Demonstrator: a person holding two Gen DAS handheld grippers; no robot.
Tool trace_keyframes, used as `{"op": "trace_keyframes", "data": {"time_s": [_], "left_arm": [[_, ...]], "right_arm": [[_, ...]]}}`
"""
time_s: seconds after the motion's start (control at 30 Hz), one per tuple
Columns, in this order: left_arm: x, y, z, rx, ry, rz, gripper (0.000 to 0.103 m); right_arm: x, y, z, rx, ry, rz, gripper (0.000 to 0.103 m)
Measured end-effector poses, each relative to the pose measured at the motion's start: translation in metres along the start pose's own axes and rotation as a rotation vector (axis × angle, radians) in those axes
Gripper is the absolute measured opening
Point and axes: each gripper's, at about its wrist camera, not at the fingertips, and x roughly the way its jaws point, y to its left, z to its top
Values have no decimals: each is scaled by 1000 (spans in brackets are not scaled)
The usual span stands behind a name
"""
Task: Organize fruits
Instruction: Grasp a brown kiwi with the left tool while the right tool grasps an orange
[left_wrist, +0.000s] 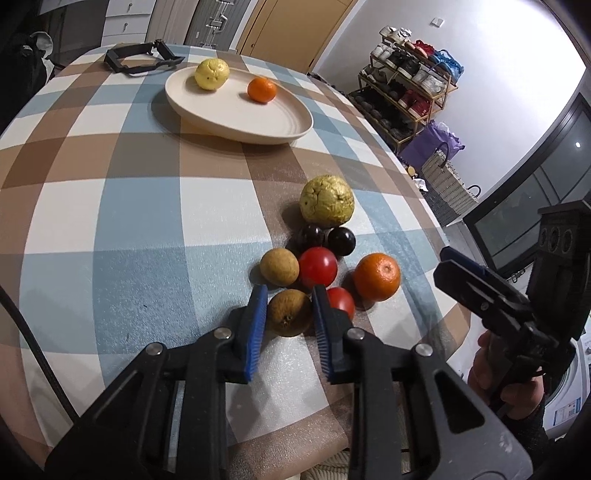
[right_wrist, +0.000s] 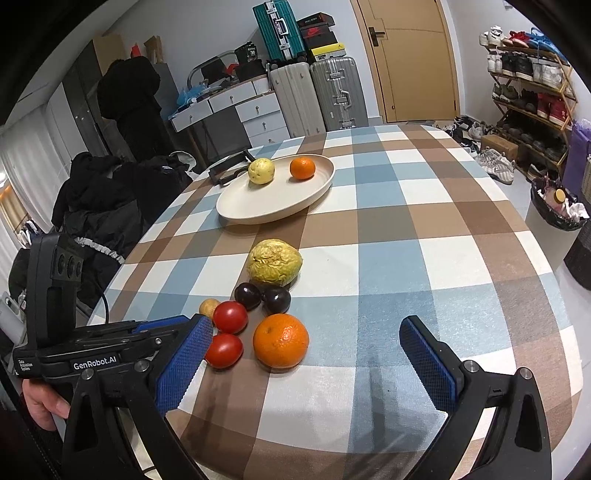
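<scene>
Left hand-held gripper (left_wrist: 290, 314) clamps near brown fruit (left_wrist: 289, 312) for plate (left_wrist: 236, 125); right hand-held gripper (right_wrist: 306, 365) open, waiting.

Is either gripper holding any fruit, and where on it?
The left gripper grips the brown fruit by its two sides. The right gripper holds nothing.
</scene>
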Motion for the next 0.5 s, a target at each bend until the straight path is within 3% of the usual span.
{"op": "trace_keyframes", "data": {"time_s": [0.27,0.5], "left_arm": [[-28,5,14,-10,-59,-10,22],[-64,-4,29,20,-119,-20,22]], "right_arm": [[-3,-3,8,36,2,56,103],[-33,2,36,45,-37,99,103]]}}
